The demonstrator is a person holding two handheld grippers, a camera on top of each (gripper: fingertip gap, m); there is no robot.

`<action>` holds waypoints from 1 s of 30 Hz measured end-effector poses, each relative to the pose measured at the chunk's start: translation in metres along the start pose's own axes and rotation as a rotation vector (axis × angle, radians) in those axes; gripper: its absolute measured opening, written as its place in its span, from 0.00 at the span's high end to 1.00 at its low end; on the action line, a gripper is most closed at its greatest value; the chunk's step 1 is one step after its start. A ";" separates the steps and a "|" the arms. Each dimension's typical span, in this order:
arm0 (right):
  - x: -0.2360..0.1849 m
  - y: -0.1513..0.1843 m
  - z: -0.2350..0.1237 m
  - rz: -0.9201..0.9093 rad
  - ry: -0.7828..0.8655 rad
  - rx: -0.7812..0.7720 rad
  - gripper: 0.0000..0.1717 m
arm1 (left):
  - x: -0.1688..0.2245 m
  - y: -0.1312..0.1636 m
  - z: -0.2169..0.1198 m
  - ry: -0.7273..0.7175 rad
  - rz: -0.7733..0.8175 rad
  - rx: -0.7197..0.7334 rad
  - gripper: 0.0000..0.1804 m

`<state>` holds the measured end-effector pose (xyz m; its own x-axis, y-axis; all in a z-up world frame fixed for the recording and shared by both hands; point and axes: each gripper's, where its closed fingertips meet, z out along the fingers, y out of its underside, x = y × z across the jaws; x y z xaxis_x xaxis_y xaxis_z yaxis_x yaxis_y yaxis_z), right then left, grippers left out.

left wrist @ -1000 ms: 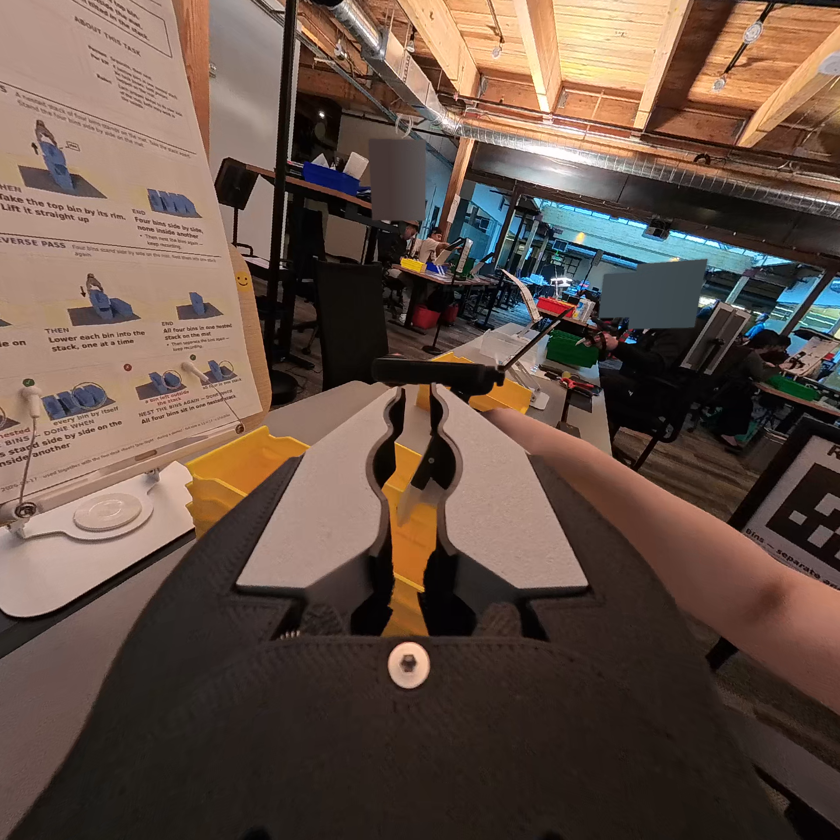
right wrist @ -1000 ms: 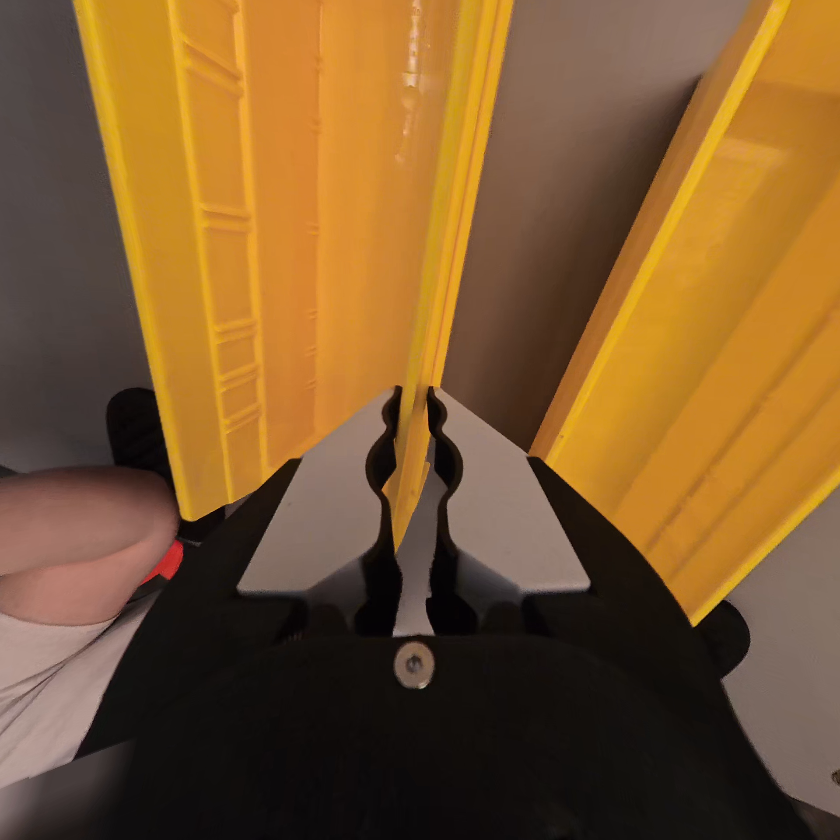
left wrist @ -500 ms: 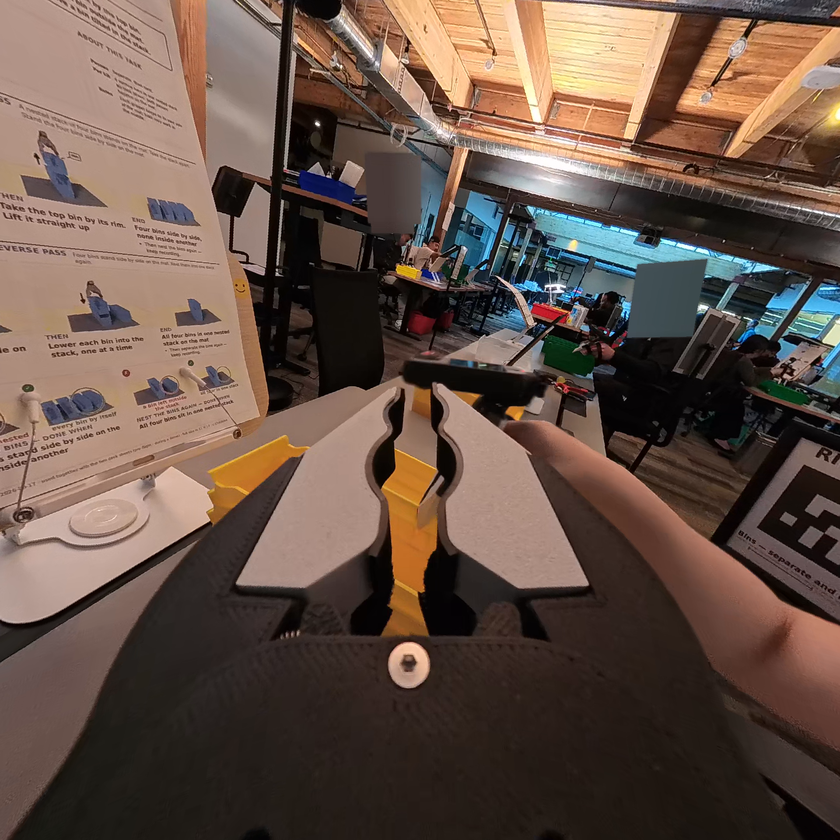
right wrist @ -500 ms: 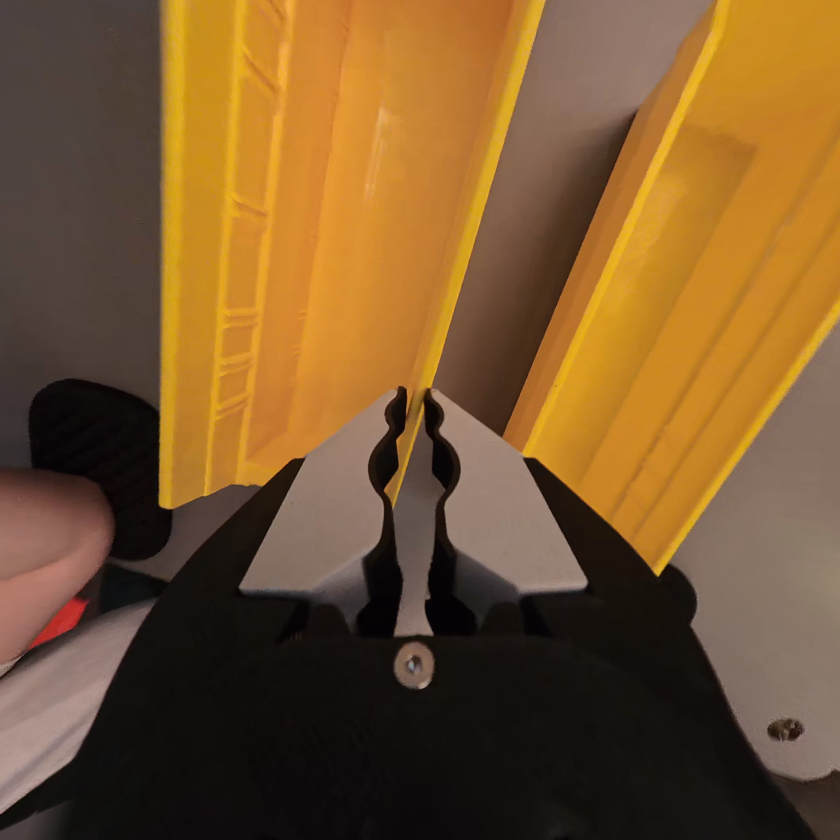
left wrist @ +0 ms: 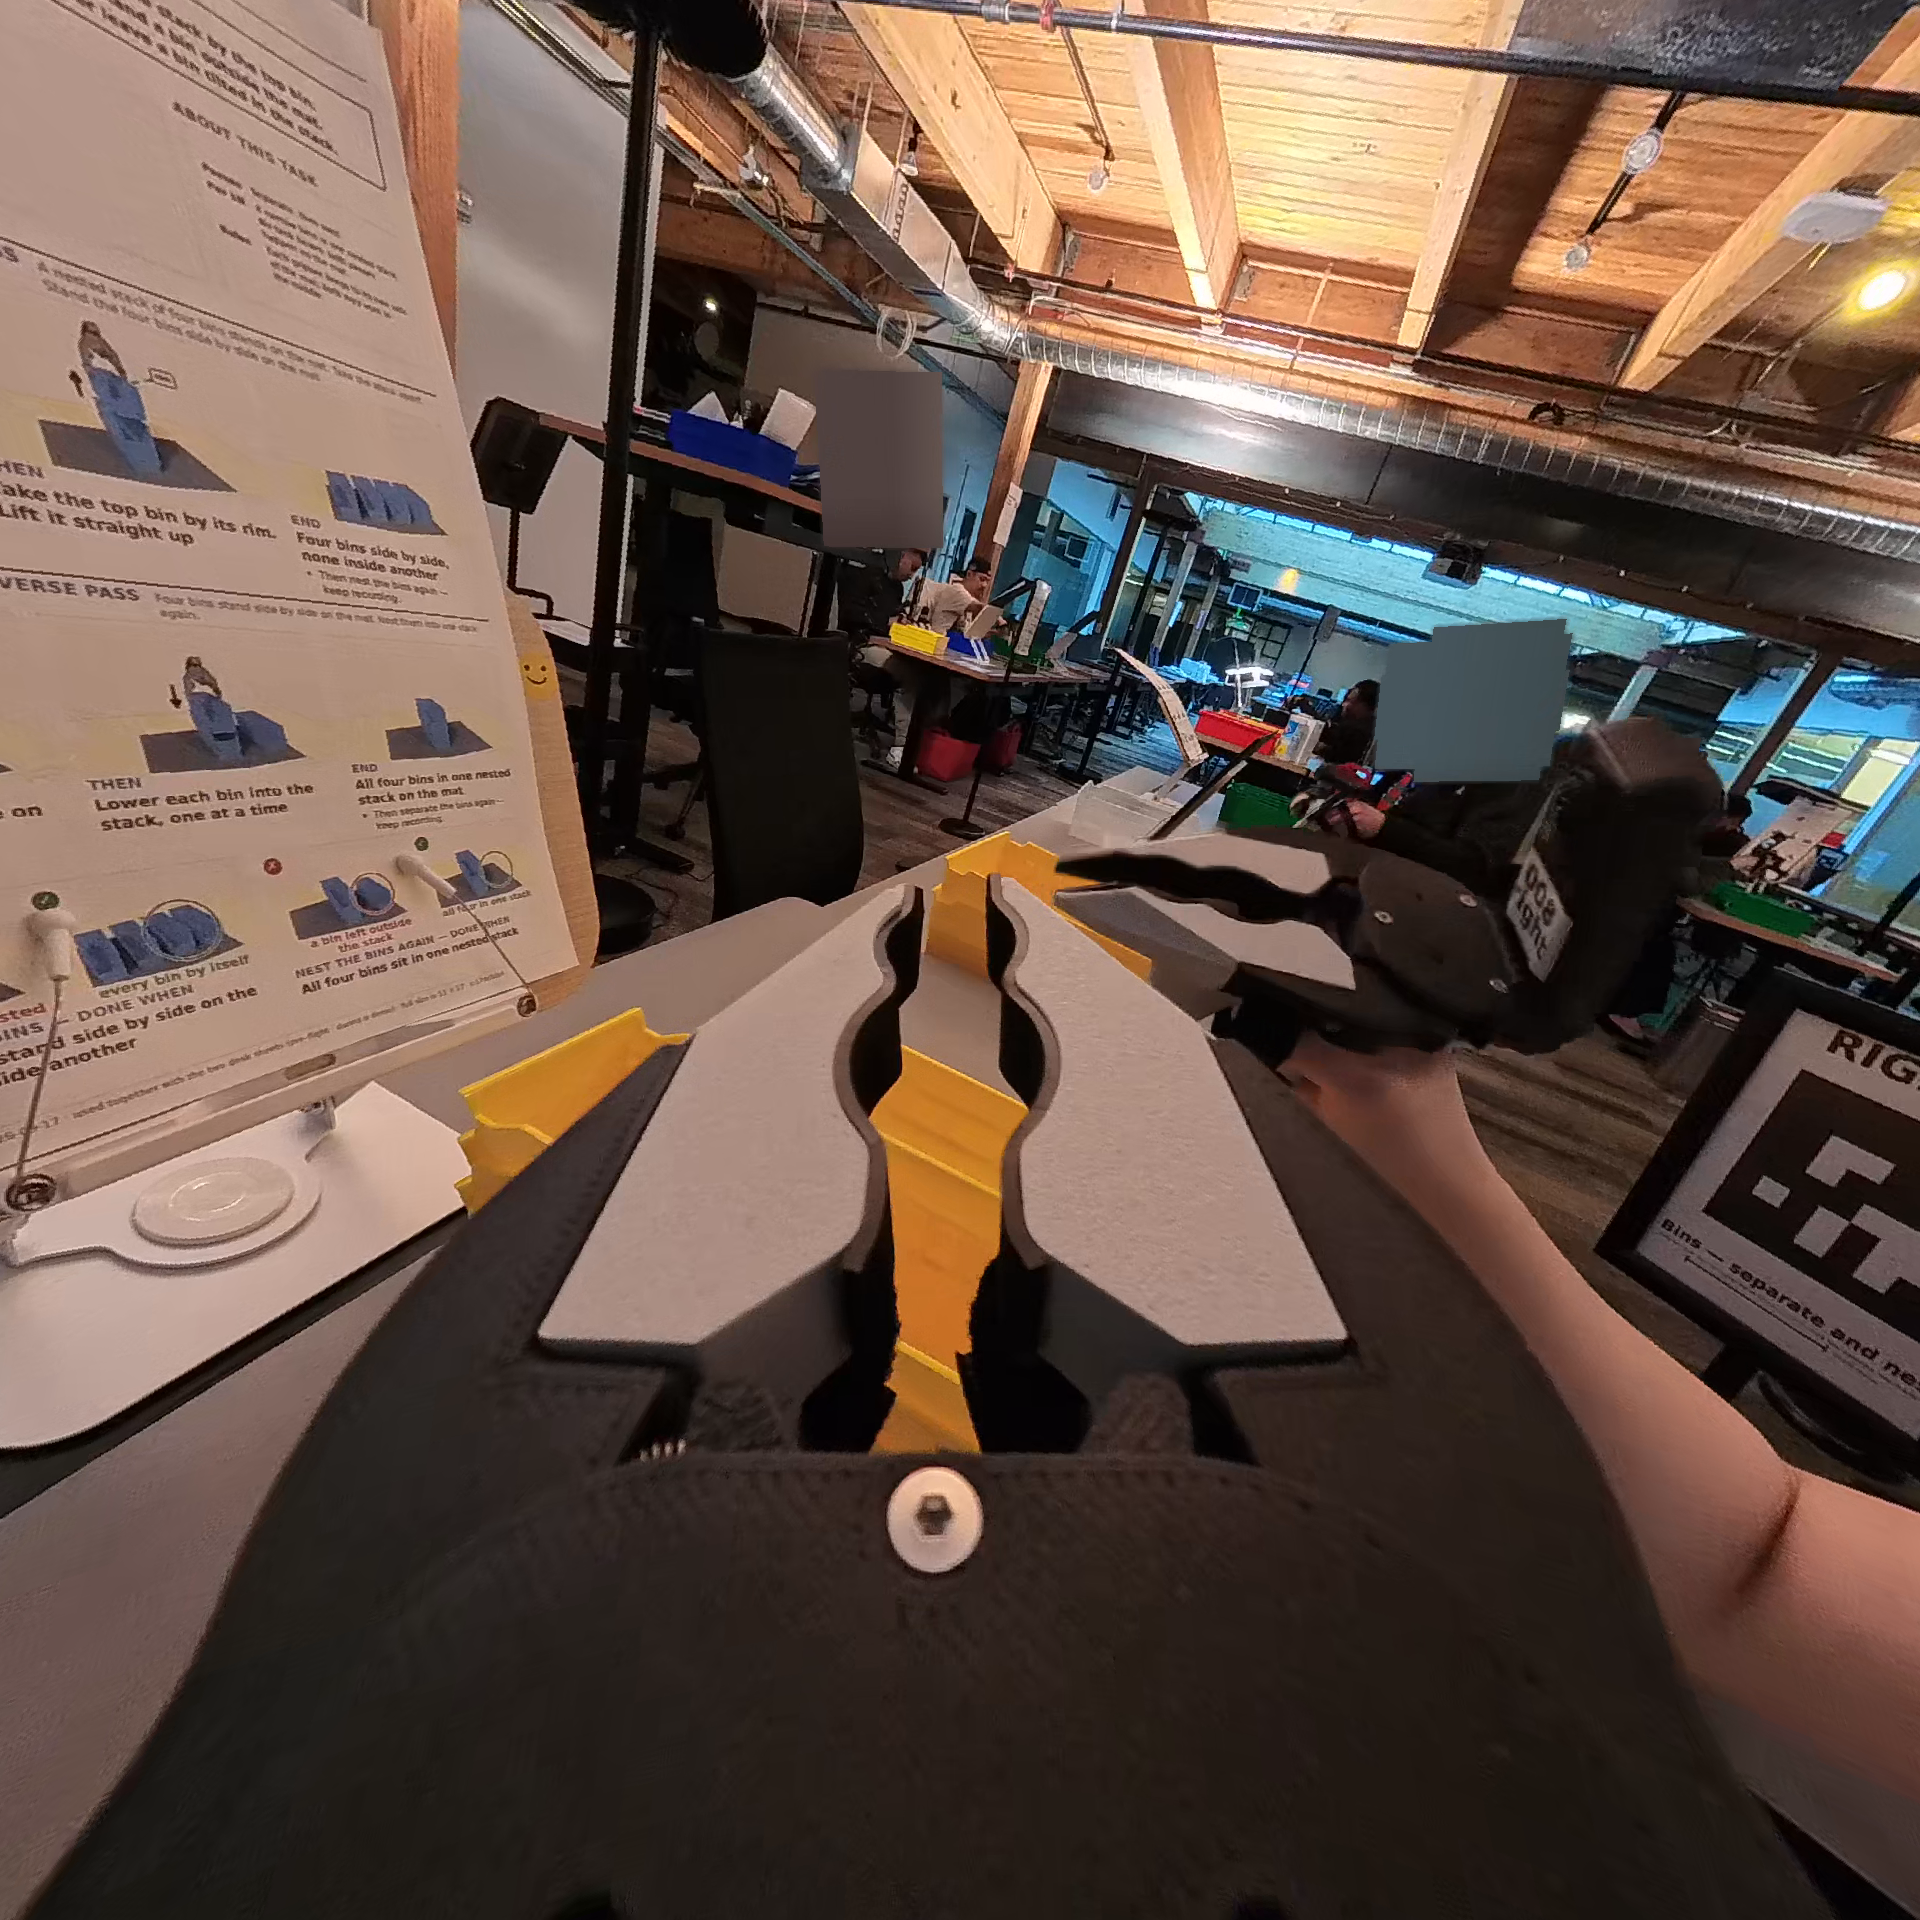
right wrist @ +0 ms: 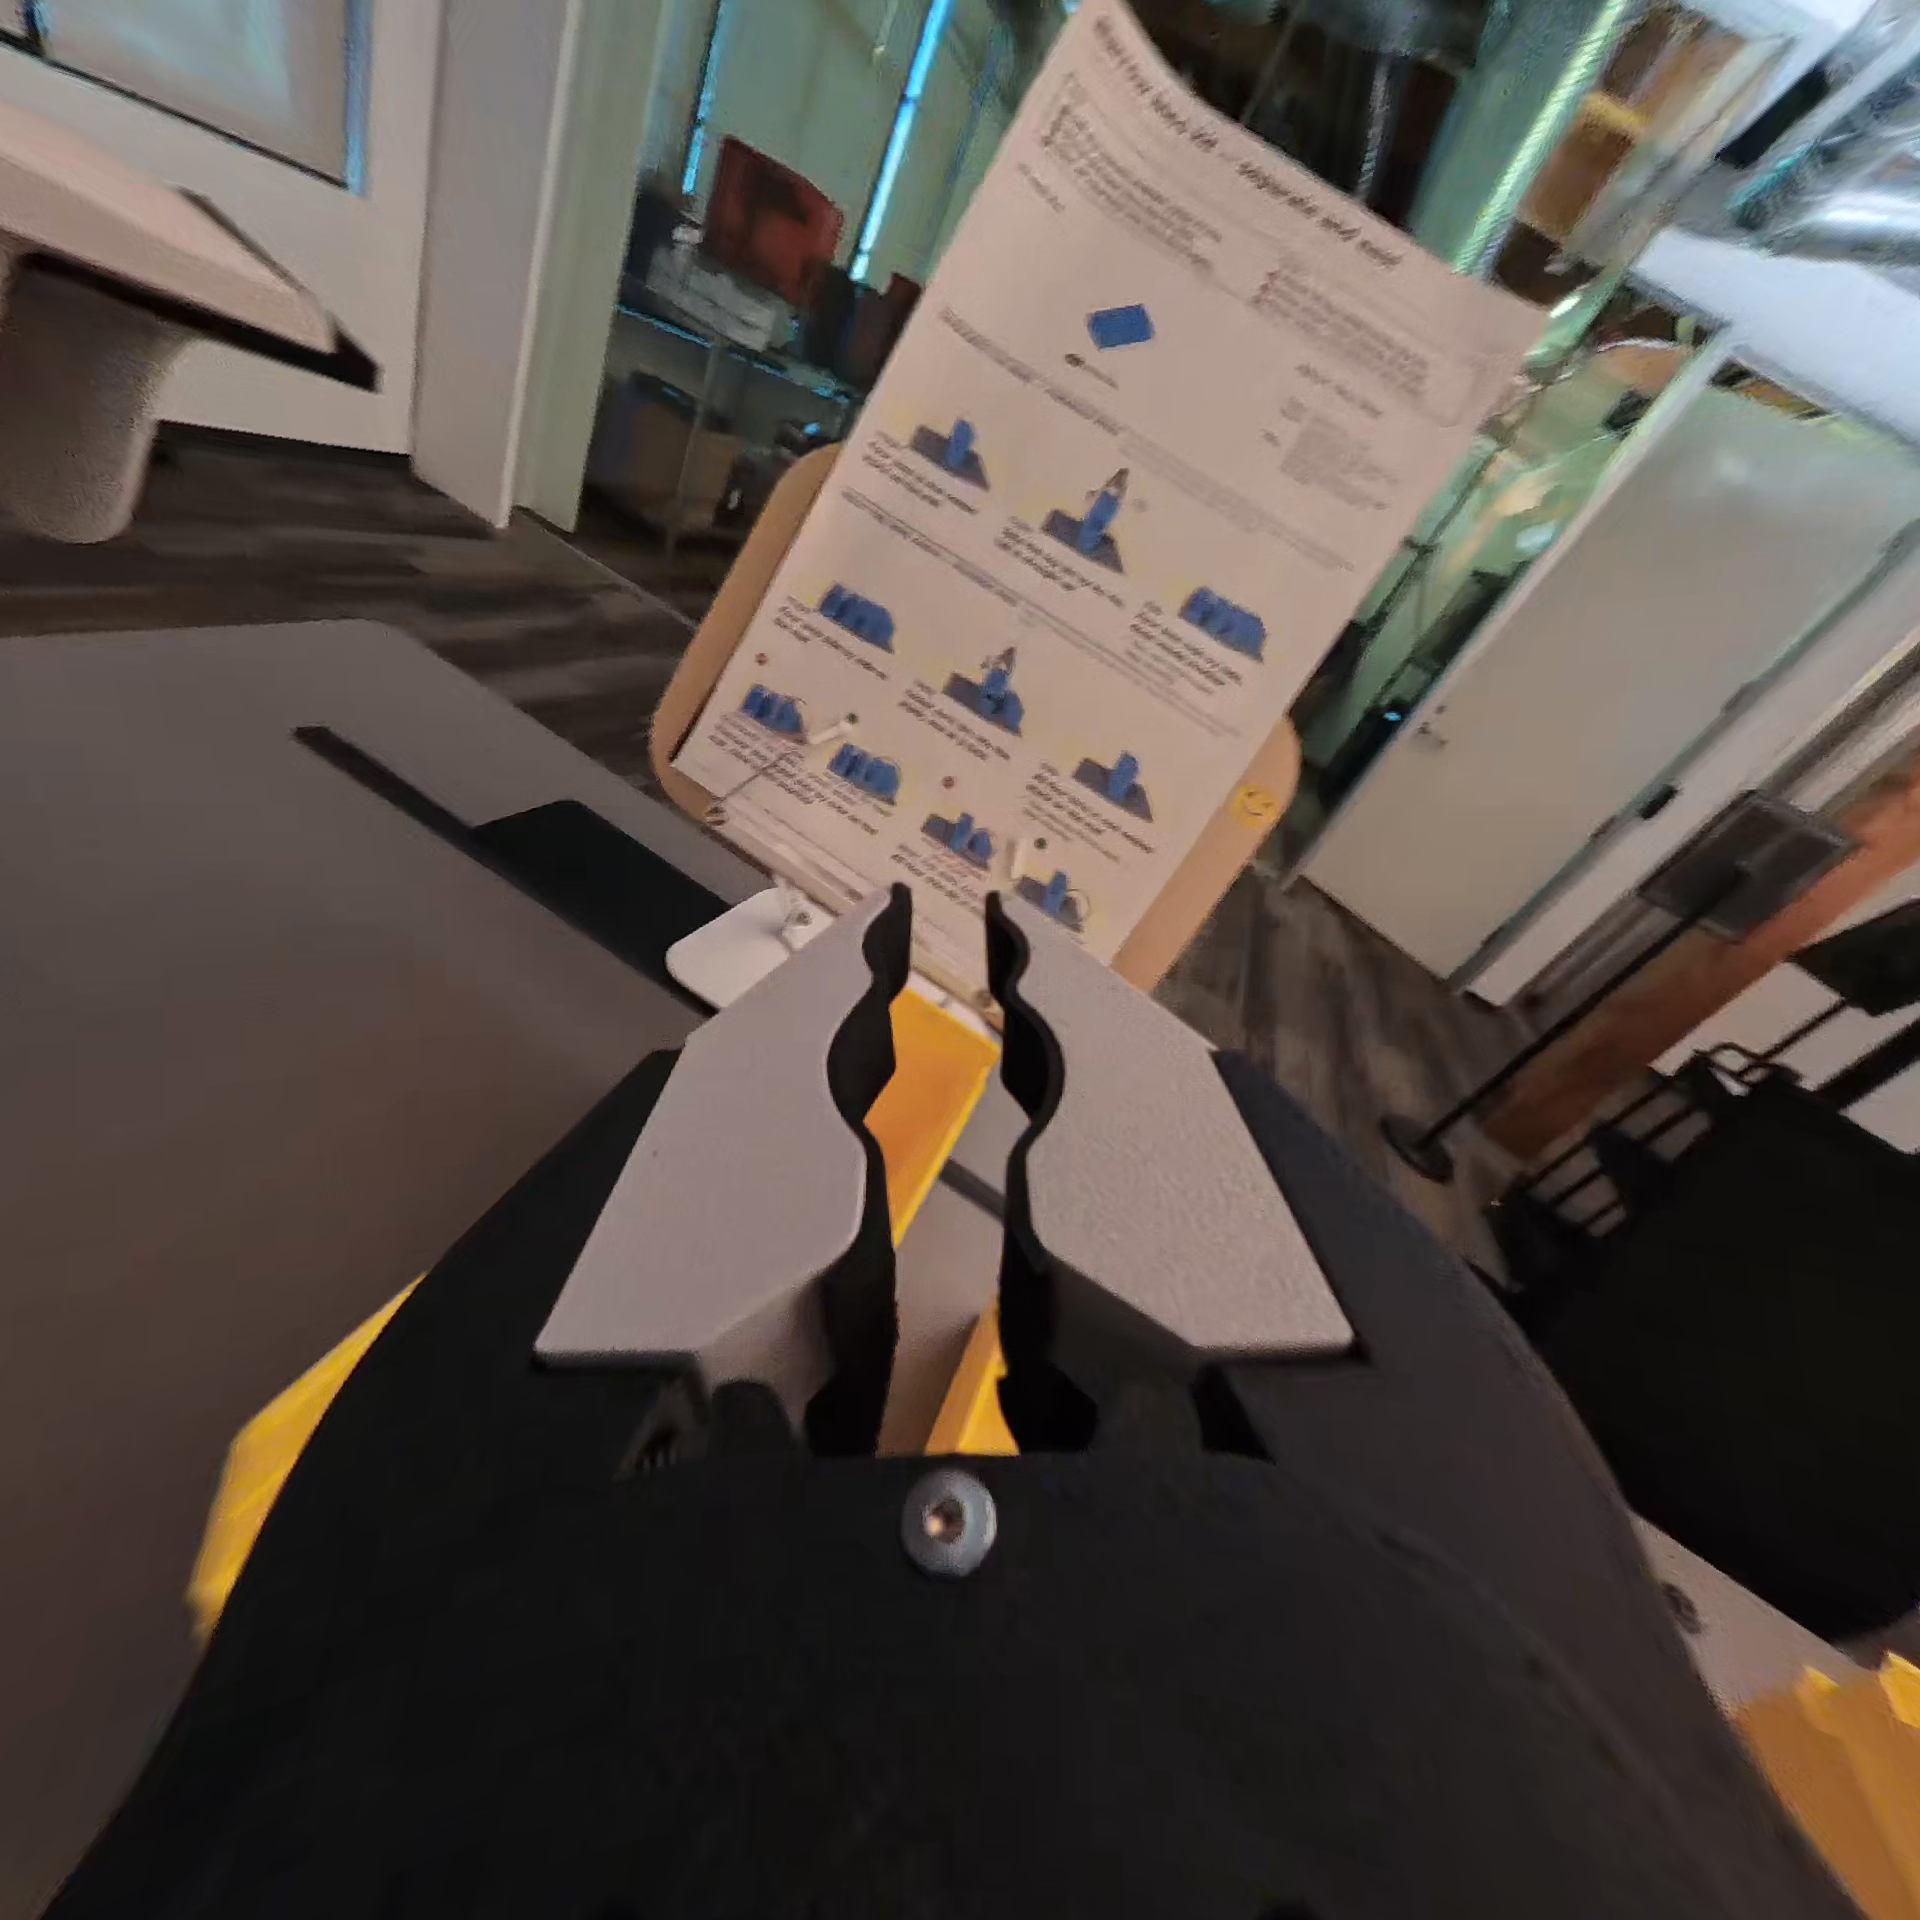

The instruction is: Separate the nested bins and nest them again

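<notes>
On the grey table, yellow bins lie apart: one bin just below the instruction sheet, another bin farther back, a third under the left gripper. That gripper's fingers stand slightly apart, gripping nothing. The right gripper hangs above the table, its fingers likewise parted and bare, a yellow bin below.

Left wrist view is sharp and evenly lit; warm ceiling lamp glares upper right, bright windows at right edge. Strong fisheye bending at the borders. Right wrist view is motion-blurred throughout, instruction sheet text smeared, lower half dim.
</notes>
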<state>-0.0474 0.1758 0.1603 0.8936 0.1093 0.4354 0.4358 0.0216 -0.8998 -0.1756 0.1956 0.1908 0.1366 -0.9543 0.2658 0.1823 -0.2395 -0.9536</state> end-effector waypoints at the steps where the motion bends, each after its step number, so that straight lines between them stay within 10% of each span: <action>1: -0.008 0.002 0.002 0.017 -0.041 -0.029 0.93 | 0.000 0.000 0.000 0.002 -0.001 0.001 0.94; 10: -0.038 0.050 0.056 0.386 -0.206 -0.477 0.33 | 0.002 -0.004 -0.004 0.010 -0.004 0.017 0.94; 16: -0.058 0.131 0.084 0.460 -0.171 -1.018 0.27 | 0.004 -0.004 -0.005 0.015 -0.002 0.019 0.94; 30: -0.064 0.172 0.084 0.490 -0.043 -1.381 0.22 | 0.007 -0.010 -0.012 0.027 -0.005 0.043 0.95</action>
<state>-0.0388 0.2556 -0.0247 0.9864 -0.1452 0.0768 -0.1272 -0.9712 -0.2017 -0.1886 0.1891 0.2008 0.1095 -0.9577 0.2662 0.2248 -0.2370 -0.9451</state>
